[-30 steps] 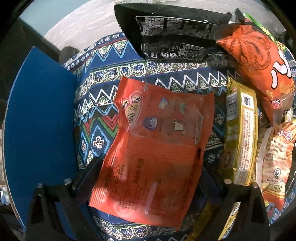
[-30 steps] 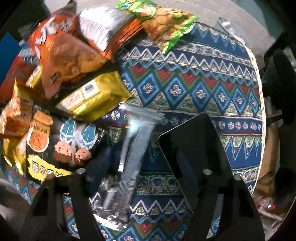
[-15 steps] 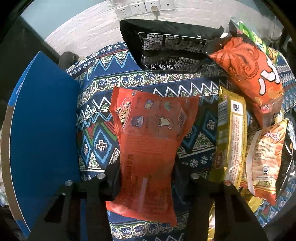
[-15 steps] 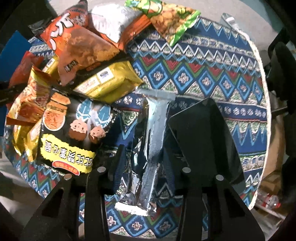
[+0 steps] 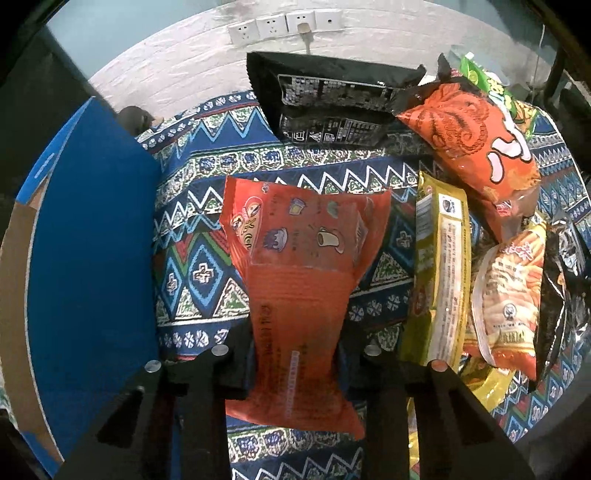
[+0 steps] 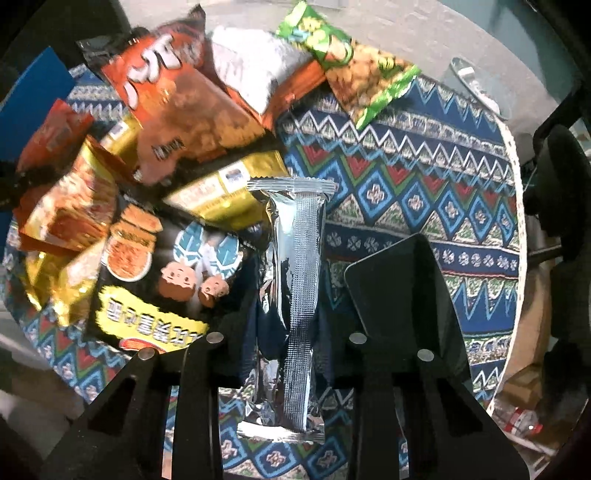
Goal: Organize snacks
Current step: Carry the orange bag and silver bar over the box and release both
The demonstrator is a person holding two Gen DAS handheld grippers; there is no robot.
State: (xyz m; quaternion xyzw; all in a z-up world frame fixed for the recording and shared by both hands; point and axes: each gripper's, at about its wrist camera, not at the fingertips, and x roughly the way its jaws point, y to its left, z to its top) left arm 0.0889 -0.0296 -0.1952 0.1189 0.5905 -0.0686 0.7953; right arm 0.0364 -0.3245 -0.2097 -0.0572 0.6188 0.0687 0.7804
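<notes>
Both hands are at the picking-up step. Next, I think each pack must be lifted clear and carried to its place, maybe the blue box (image 5: 92, 258).

The left gripper (image 5: 295, 354) is closing on the big red bag (image 5: 299, 295), squeezing it in the middle, above the cloth (image 5: 207, 221).

The right gripper (image 6: 288, 343) pinches the thin, shiny silver pack (image 6: 299, 280) beside the snack pile (image 6: 166, 147).

Patterned tablecloth (image 5: 207, 206), white wall sockets (image 5: 280, 26), black tablet (image 6: 406, 291) on the cloth.
</notes>
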